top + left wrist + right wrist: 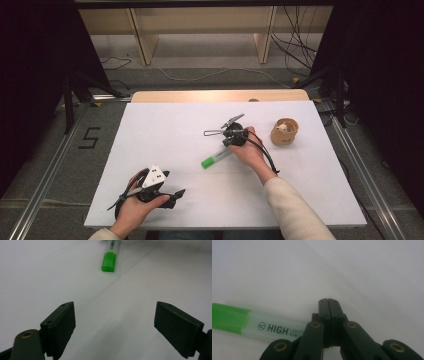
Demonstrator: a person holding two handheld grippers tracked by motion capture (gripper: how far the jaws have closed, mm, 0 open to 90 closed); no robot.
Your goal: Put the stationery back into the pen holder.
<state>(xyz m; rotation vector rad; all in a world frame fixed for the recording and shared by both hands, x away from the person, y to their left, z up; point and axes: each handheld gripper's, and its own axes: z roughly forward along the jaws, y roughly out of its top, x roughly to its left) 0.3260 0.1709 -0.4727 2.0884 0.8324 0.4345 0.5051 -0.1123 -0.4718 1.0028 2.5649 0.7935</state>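
White sheeting covers the table (pixel 165 120). Left gripper (pixel 167 196) rests at the near left edge, jaws spread wide and empty, aimed at the green-capped highlighter (pixel 216 158) lying flat mid-table. Right gripper (pixel 328 301) sits directly over the highlighter's barrel (jaws pressed fully together, gripping nothing). Wooden cup (pixel 284 132) stands well apart at the right; nothing obstructs the highlighter.

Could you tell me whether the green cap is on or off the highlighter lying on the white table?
On. In the left gripper view, the green cap sits on the end of the pale-barrelled highlighter; the right gripper view shows cap and barrel joined.
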